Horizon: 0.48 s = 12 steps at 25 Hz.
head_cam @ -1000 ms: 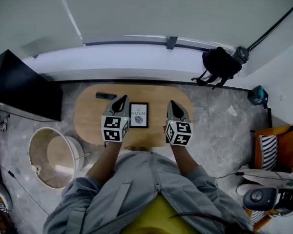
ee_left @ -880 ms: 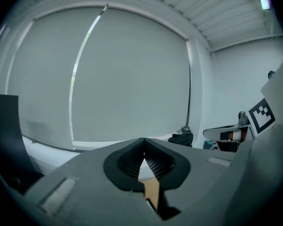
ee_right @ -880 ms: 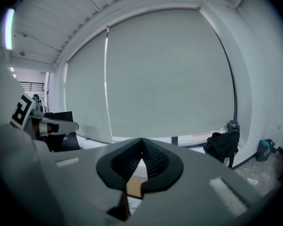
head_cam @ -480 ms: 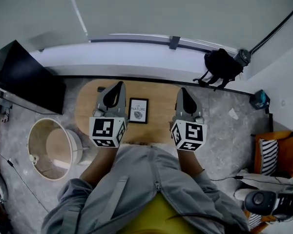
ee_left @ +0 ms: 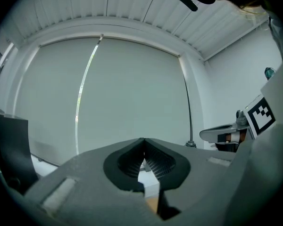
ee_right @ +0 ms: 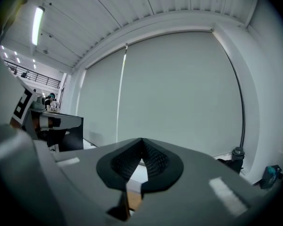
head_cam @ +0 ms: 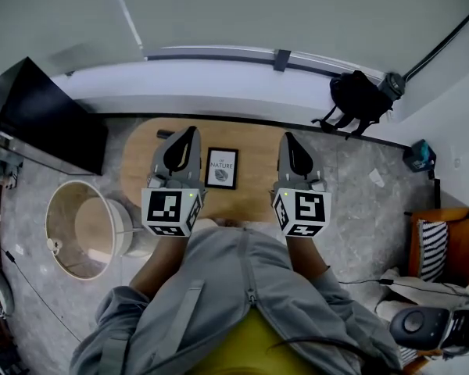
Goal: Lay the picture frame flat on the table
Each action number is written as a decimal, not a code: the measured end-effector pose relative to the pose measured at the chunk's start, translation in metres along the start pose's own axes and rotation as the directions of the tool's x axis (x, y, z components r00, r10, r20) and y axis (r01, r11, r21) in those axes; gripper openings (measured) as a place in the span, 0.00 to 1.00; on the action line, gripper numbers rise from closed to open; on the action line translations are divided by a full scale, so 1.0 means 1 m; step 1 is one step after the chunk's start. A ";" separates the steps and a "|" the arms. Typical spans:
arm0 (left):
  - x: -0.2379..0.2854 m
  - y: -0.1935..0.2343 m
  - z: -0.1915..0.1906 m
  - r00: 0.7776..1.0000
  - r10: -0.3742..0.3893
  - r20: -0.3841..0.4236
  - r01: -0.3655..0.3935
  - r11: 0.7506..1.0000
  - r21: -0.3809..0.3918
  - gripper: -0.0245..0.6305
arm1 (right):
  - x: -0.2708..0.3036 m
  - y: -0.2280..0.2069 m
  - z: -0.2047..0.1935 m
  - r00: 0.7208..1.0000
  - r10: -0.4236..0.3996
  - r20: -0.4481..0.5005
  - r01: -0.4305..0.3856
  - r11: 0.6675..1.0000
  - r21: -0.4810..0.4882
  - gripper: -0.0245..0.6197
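A black picture frame (head_cam: 222,168) with a white print lies flat on the oval wooden table (head_cam: 254,182), between my two grippers as the head view shows them. My left gripper (head_cam: 189,133) is held up above the table's left part, shut and empty. To the frame's right, my right gripper (head_cam: 288,141) is also raised, shut with nothing in it. Both gripper views look level at a pale roller blind; the left gripper (ee_left: 144,141) and the right gripper (ee_right: 142,141) show their tips closed together.
A small dark object (head_cam: 164,134) lies at the table's far left. A round basket (head_cam: 82,229) stands on the floor at left, a black screen (head_cam: 47,119) beyond it. A black bag (head_cam: 359,100) sits by the window ledge, and an orange seat (head_cam: 442,244) at right.
Both grippers have risen toward the camera and look larger, now pointing level instead of down at the table. The frame stays flat on the table.
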State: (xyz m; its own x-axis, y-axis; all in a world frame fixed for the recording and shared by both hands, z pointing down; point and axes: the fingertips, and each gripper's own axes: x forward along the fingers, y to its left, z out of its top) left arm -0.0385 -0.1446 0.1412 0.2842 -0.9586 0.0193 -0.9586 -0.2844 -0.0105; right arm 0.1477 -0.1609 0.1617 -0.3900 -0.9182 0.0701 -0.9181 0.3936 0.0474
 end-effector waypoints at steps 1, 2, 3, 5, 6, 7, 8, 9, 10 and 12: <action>-0.002 0.000 -0.001 1.000 -0.001 0.000 0.001 1.000 0.000 0.04 | -0.001 0.001 0.001 1.000 0.002 0.004 -0.002 1.000 0.002 0.04; -0.003 -0.001 -0.002 1.000 -0.001 0.000 0.001 1.000 0.001 0.04 | -0.002 0.002 0.001 1.000 0.005 0.008 -0.005 1.000 0.001 0.04; -0.004 0.000 -0.003 1.000 0.000 -0.001 0.000 1.000 0.001 0.04 | -0.002 0.003 0.002 1.000 0.009 0.010 -0.009 1.000 0.000 0.04; -0.004 0.000 -0.004 1.000 0.000 -0.004 0.000 1.000 0.001 0.04 | -0.002 0.003 0.001 1.000 0.011 0.010 -0.011 1.000 0.001 0.04; -0.003 0.000 -0.004 1.000 -0.001 -0.004 0.001 1.000 0.001 0.04 | -0.002 0.002 0.001 1.000 0.011 0.009 -0.011 1.000 0.003 0.04; -0.002 0.000 -0.004 1.000 -0.002 -0.005 0.002 1.000 0.003 0.04 | -0.001 0.001 0.002 1.000 0.009 0.009 -0.009 1.000 0.007 0.04; -0.001 0.001 -0.003 1.000 -0.003 -0.006 0.003 1.000 0.004 0.04 | 0.001 0.000 0.002 1.000 0.009 0.008 -0.009 1.000 0.010 0.04; -0.001 0.002 -0.003 1.000 -0.003 -0.007 0.003 1.000 0.004 0.04 | 0.003 0.001 0.003 1.000 0.009 0.007 -0.009 1.000 0.013 0.04; 0.000 0.003 -0.003 1.000 -0.003 -0.009 0.003 1.000 0.004 0.04 | 0.005 0.002 0.003 1.000 0.011 0.005 -0.011 1.000 0.014 0.04; -0.001 0.005 -0.005 1.000 -0.004 -0.013 0.004 1.000 0.005 0.04 | 0.006 0.004 0.001 1.000 0.017 0.002 -0.017 1.000 0.013 0.04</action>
State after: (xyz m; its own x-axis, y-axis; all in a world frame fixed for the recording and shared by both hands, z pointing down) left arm -0.0433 -0.1451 0.1458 0.2873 -0.9573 0.0328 -0.9575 -0.2880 -0.0157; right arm 0.1413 -0.1642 0.1608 -0.4058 -0.9114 0.0688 -0.9121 0.4086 0.0335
